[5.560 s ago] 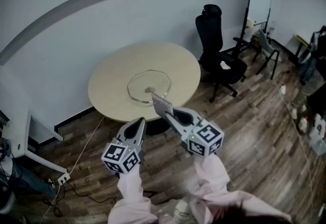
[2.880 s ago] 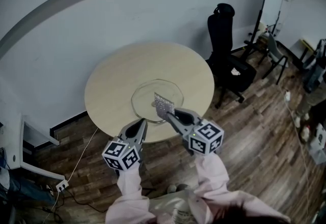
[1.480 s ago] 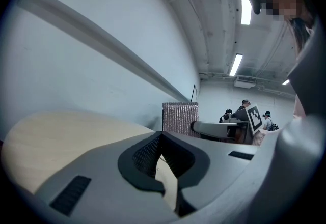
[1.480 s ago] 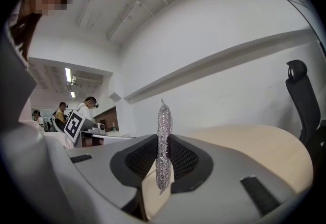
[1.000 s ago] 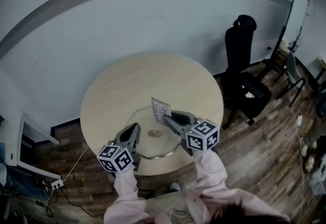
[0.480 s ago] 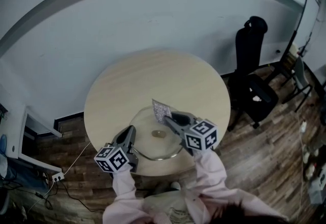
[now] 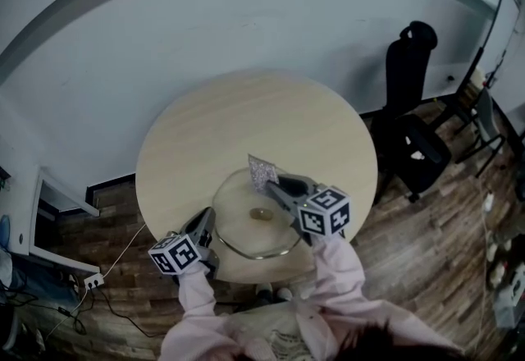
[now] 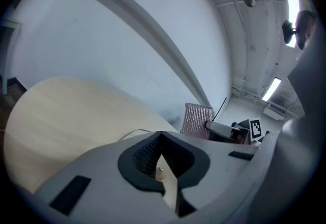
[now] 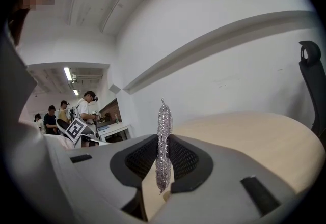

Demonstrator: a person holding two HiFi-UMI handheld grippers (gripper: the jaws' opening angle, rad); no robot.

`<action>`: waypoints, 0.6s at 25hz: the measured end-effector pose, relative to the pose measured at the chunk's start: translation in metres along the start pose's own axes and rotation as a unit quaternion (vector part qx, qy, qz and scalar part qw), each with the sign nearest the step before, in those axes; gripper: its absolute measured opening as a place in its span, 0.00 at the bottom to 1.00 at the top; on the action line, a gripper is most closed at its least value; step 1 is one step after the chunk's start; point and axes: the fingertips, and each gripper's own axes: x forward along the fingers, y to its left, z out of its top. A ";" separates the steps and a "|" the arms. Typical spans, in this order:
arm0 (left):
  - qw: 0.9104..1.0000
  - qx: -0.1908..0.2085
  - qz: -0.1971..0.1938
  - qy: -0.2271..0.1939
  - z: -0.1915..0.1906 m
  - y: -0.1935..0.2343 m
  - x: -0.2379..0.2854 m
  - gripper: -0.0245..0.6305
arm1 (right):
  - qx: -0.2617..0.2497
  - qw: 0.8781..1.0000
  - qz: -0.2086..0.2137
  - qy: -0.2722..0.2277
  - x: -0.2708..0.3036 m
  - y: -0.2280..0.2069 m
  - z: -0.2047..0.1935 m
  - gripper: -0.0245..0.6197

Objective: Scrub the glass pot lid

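Glass pot lid (image 7: 246, 234) — on table (image 7: 246, 121) | right gripper (image 7: 276, 182) clenched on mesh scourer (image 7: 262, 171) over it | left gripper (image 7: 205, 220) clenched, empty — apparently beside rim.

This looks like an office workroom: a black swivel chair (image 7: 413, 109) off the right edge of the round table (image 7: 246, 125), a whiteboard (image 7: 507, 27) beyond it, plank floor (image 7: 426, 236), bare white wall (image 7: 246, 15) and ceiling strip lights (image 8: 271, 89).

Grey left claw (image 7: 206, 217), matching right claw (image 7: 275, 184), checkered marker cubes (image 7: 175, 254), pink sleeves (image 7: 335, 265)
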 end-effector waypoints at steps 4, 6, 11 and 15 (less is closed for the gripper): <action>1.000 -0.016 0.000 0.020 -0.008 0.010 0.007 0.04 | 0.002 1.000 -0.001 0.010 0.006 -0.003 -0.001 0.14; 0.999 -0.019 0.008 0.029 -0.008 0.019 0.008 0.04 | 0.001 1.000 -0.002 0.013 0.013 -0.006 0.000 0.14; 0.998 -0.046 0.014 0.043 -0.011 0.038 0.003 0.04 | -0.009 0.999 -0.011 0.037 0.025 -0.016 0.000 0.14; 0.996 -0.066 0.017 0.052 -0.018 0.052 -0.001 0.06 | -0.025 0.998 -0.021 0.061 0.030 -0.024 -0.002 0.14</action>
